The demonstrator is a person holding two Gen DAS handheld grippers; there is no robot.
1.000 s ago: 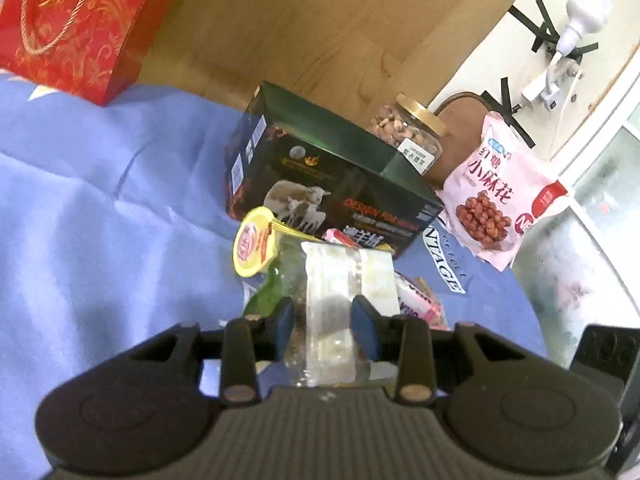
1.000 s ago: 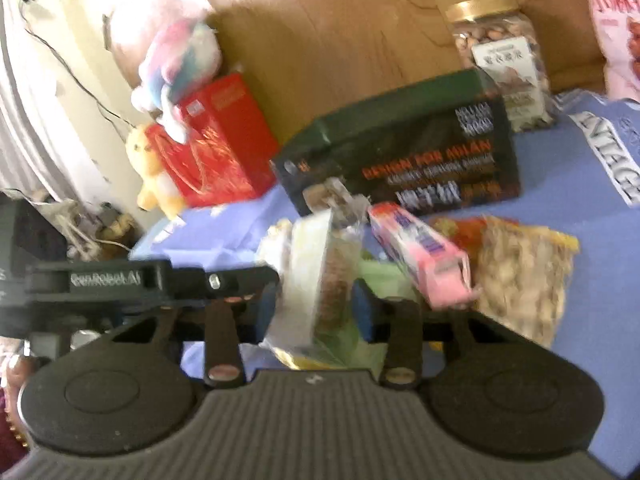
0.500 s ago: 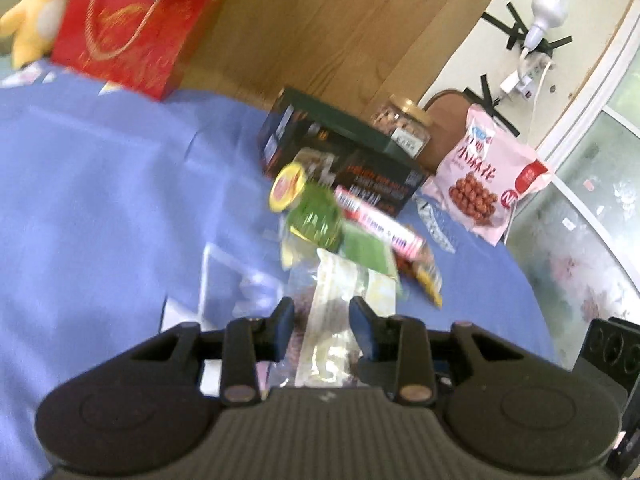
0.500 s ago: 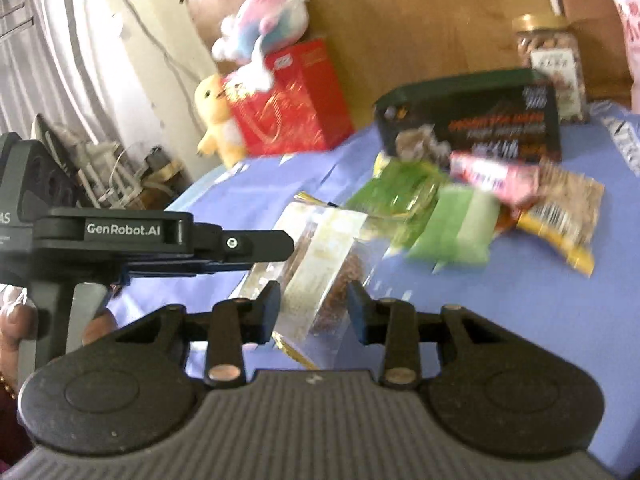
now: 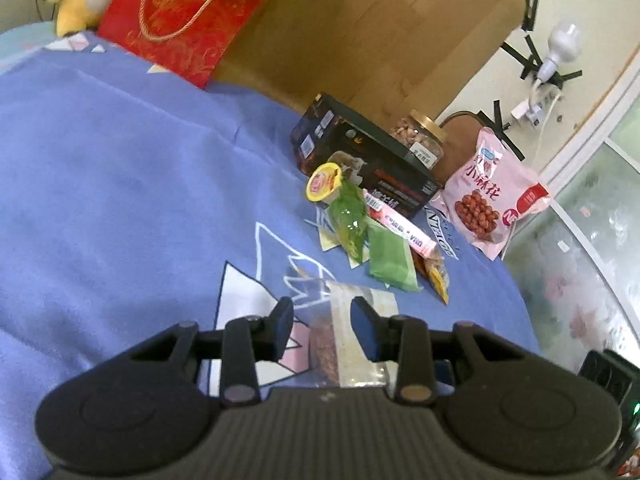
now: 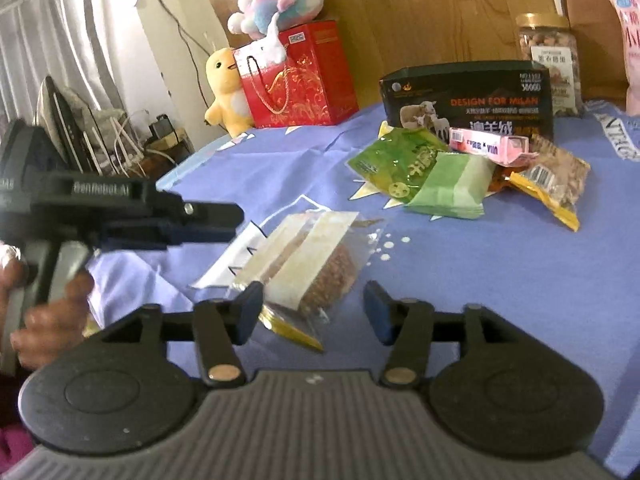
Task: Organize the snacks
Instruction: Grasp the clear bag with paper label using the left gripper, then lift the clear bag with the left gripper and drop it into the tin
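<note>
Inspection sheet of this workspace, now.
Surface: blue tablecloth, printed with white shapes.
Job's things: clear snack packet lies apart from the snack pile. Dark box, nut jar and pink bag are behind the pile.
Clutter: red gift bag, yellow plush toy.
Grippers: the packet sits between the fingers of the left hand-held gripper, grip unclear. The right hand-held gripper is opening, its pads off the packet.
Cables: white cables beside the table, and a wall cable.
Surroundings: wooden panel, curtain.
</note>
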